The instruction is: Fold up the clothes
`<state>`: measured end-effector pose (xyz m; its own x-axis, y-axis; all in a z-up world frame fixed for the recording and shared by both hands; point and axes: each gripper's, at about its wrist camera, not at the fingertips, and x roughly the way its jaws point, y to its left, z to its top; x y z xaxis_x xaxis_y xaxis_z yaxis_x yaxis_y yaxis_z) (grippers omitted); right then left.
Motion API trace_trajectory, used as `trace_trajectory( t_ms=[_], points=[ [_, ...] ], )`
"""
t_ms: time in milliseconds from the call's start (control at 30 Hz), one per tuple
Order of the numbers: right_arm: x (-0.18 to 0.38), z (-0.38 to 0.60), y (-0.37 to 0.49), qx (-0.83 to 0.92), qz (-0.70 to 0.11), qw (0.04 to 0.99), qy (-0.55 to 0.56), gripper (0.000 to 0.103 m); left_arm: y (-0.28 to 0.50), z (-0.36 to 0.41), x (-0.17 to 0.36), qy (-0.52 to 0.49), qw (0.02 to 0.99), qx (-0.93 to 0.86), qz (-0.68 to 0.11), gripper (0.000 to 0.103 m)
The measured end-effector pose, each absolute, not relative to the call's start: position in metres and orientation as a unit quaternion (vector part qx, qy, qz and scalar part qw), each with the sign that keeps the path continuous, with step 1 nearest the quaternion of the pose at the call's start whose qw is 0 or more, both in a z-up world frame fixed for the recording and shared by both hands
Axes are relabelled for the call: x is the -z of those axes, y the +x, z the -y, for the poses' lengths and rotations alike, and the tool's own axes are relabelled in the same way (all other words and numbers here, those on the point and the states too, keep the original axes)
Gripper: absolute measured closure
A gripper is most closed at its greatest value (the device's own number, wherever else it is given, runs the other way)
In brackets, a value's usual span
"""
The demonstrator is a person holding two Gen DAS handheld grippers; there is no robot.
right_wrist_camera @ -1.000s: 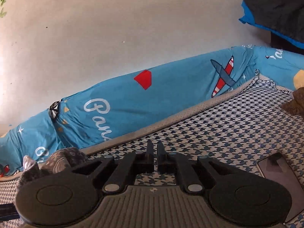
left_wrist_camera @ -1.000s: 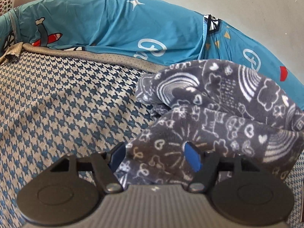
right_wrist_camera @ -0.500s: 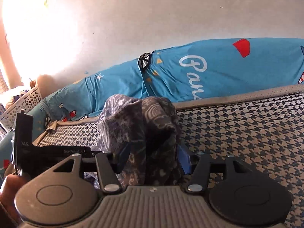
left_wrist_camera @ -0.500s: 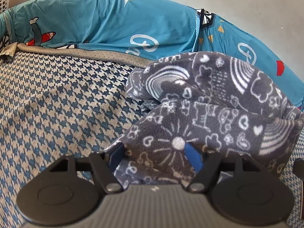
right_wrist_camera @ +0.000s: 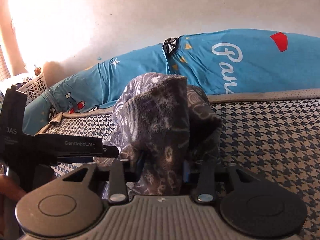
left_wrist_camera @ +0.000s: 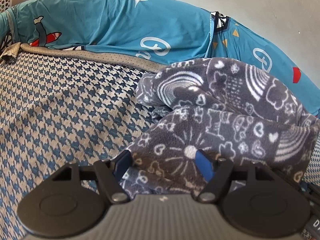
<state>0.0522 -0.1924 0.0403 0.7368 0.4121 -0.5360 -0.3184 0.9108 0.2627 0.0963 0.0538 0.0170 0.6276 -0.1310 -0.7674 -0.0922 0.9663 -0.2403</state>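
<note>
The left gripper [left_wrist_camera: 163,163] grasps a fold of the grey patterned fleece garment [left_wrist_camera: 230,124], its 2 blue pads pressed into the cloth on either side. The right gripper [right_wrist_camera: 163,167] has its jaws closing on a bunched ridge of the same garment [right_wrist_camera: 166,124], with the fleece squeezed between them.

1 second ago the right gripper was clenched on nothing over bare bedding, with the fleece only at the left edge of its view; half a second ago it stood wide around the cloth. The left gripper's hold looks unchanged across the earlier frames.

The fleece lies on a blue-and-beige houndstooth bed cover [left_wrist_camera: 60,104]. Behind it runs a long teal cushion [left_wrist_camera: 112,24] printed with planes and white script, set against a pale wall [right_wrist_camera: 160,10]. A white perforated basket [right_wrist_camera: 36,88] stands at the far left.

In the left wrist view the garment's long axis runs from the gripper up and rightward toward the cushion; in the right wrist view it rises as a crumpled peak.
</note>
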Motion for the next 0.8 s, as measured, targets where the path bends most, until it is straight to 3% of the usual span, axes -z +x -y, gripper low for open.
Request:
trace_trajectory(
  t_ms=[233,567,600,700,733,800],
  points=[
    [-0.073,0.244,0.045,-0.123,-0.242,0.952,0.142,0.095,0.096,-0.065,-0.025,-0.145,0.898,0.001,-0.415,0.030],
    [-0.092,0.342,0.040,0.156,-0.191,0.953,0.178,0.096,0.098,-0.058,-0.023,-0.135,0.897,0.004,-0.422,0.028],
    [-0.092,0.348,0.040,0.181,-0.192,0.948,0.175,0.095,0.098,-0.055,-0.021,-0.133,0.895,0.008,-0.425,0.028],
    [-0.092,0.359,0.037,0.245,-0.189,0.938,0.157,0.077,0.099,-0.047,-0.017,-0.124,0.892,0.015,-0.434,0.028],
    [-0.095,0.361,0.036,0.254,-0.182,0.938,0.152,0.066,0.099,-0.044,-0.016,-0.121,0.891,0.017,-0.437,0.028],
    [-0.099,0.360,0.031,0.245,-0.167,0.944,0.143,0.062,0.098,-0.038,-0.013,-0.123,0.887,0.029,-0.444,0.028]
  ],
)
